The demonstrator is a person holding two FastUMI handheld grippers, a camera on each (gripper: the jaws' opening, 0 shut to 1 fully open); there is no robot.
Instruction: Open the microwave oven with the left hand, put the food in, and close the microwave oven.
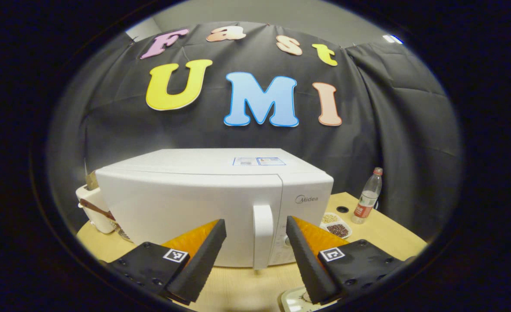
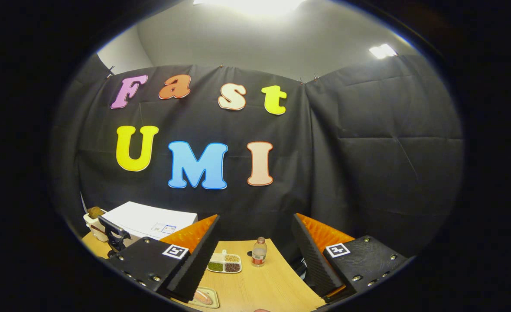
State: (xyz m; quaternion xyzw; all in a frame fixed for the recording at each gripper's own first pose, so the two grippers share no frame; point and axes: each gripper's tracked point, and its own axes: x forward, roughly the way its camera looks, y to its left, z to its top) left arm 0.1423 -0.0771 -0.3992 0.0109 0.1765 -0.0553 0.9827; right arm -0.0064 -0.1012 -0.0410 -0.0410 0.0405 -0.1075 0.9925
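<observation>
Two grippers: both spread wide, neither pinching anything.
Left gripper (image 1: 255, 255): low centre of the left gripper view, its fingers standing either side of the door handle (image 1: 263, 236) without touching it.
Microwave (image 1: 186, 208): white, door closed, middle of the left gripper view on the wooden table (image 1: 394, 238).
Right gripper (image 2: 255, 260): low in the right gripper view, aimed past the microwave.
Food: a tray (image 2: 203, 297) at the bottom edge of the right gripper view, apparently holding a sausage-like piece (image 2: 202, 297).
Risk, handle: closing off-centre may let a pad slip off the smooth handle.
Risk, pull: a hard tug could drag the whole oven forward.
Risk, bystanders: the bottle (image 1: 367, 197) and divided snack dish (image 1: 335, 225) stand just right of the oven and could be knocked.
</observation>
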